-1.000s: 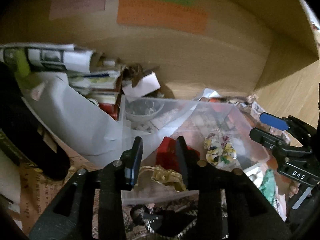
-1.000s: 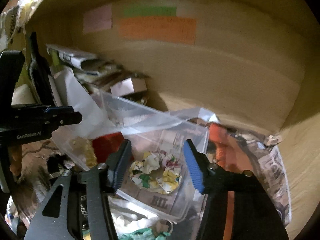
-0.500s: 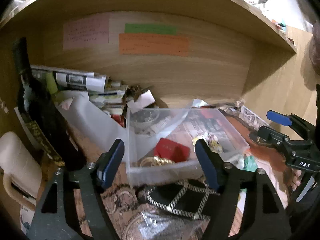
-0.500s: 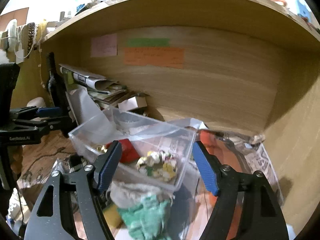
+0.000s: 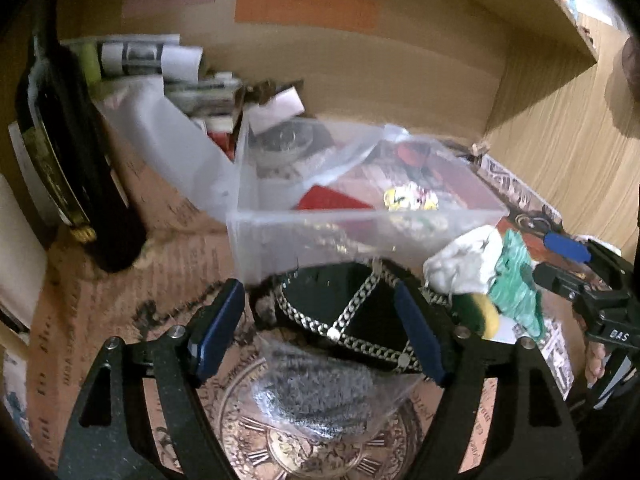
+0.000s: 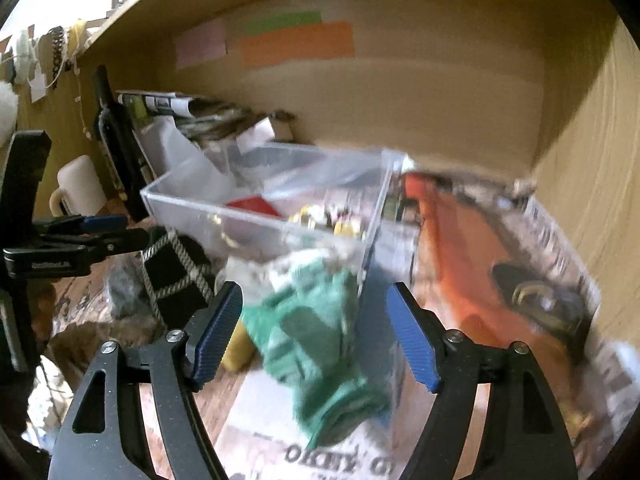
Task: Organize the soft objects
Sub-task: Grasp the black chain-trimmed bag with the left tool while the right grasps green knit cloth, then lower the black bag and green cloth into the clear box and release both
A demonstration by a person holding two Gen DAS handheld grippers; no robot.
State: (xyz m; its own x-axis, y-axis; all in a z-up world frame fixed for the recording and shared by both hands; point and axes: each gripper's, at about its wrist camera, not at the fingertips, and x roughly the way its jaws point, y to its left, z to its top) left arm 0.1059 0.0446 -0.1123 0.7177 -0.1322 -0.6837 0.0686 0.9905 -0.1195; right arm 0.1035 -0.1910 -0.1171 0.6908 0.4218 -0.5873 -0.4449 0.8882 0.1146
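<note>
A clear plastic box (image 5: pixel 360 232) stands on the desk and holds a red item (image 5: pixel 332 200) and a yellow floral scrunchie (image 5: pixel 408 200). My left gripper (image 5: pixel 320 336) is open and empty over a black pouch with silver chain trim (image 5: pixel 344 312) and a bagged grey fuzzy item (image 5: pixel 316 396). My right gripper (image 6: pixel 316 332) is open and empty, its fingers on either side of a green knitted cloth (image 6: pixel 316 332) in front of the box (image 6: pixel 280 216). The cloth also shows in the left wrist view (image 5: pixel 516 284), beside a white cloth (image 5: pixel 460 264).
A dark bottle (image 5: pixel 76 152) stands at the left. Papers and rolled magazines (image 5: pixel 160 56) pile against the back wall. An orange item (image 6: pixel 472 256) lies on newspaper at the right. A white mug (image 6: pixel 80 188) stands far left. Wooden shelf walls enclose the back and right.
Both grippers have drawn back from the box and dropped lower. The left one opened wide and now hangs over the black pouch; the right one now straddles the green cloth.
</note>
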